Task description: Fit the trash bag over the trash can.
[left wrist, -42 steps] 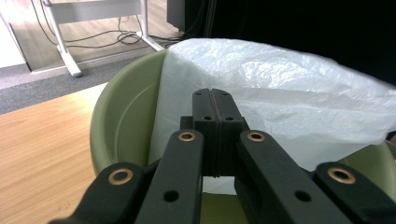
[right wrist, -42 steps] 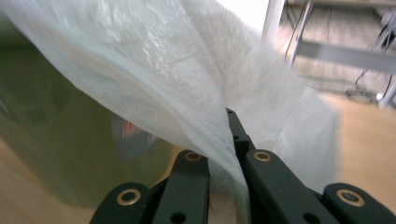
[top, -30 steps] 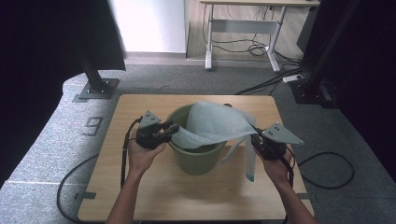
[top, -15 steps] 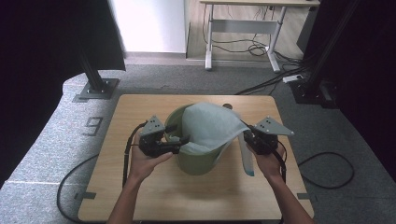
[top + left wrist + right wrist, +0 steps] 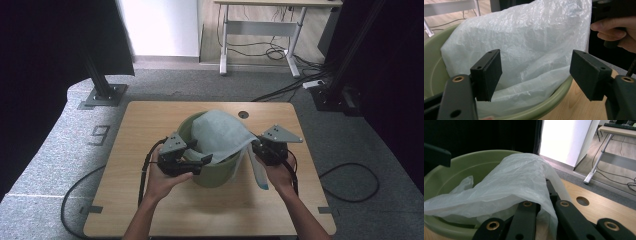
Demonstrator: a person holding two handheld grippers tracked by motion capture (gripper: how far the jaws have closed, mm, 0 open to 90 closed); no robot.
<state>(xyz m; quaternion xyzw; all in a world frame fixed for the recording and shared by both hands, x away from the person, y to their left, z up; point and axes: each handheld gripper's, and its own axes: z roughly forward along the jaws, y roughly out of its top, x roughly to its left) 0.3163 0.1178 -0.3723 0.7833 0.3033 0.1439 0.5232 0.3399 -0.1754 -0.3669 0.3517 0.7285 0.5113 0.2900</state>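
Left gripper [image 5: 204, 161] is held at the left rim of the green plastic basin [image 5: 216, 176], which sits about mid-table, slightly nearer the front edge of the wooden table [image 5: 150, 120]. Its jaws have just been opening and are seen spread apart in the left gripper view, nothing pinched; the white plastic bag [image 5: 529, 47] lies beyond them, draped into the basin [image 5: 549, 102]. The bag [image 5: 220, 134] is bunched over the basin's right half and spills over the right rim toward the table's right edge. Right gripper [image 5: 258, 148] is clamped together on the bag's edge at that rim; in the right gripper view the film [image 5: 506, 187] is seen folded over the closed jaws.

Bag is judged very light, thin, limp and slippery, easily torn or slipped out. Best hold is judged to be the free hem near the left rim, pinched flat, so the mouth can be stretched over the basin.
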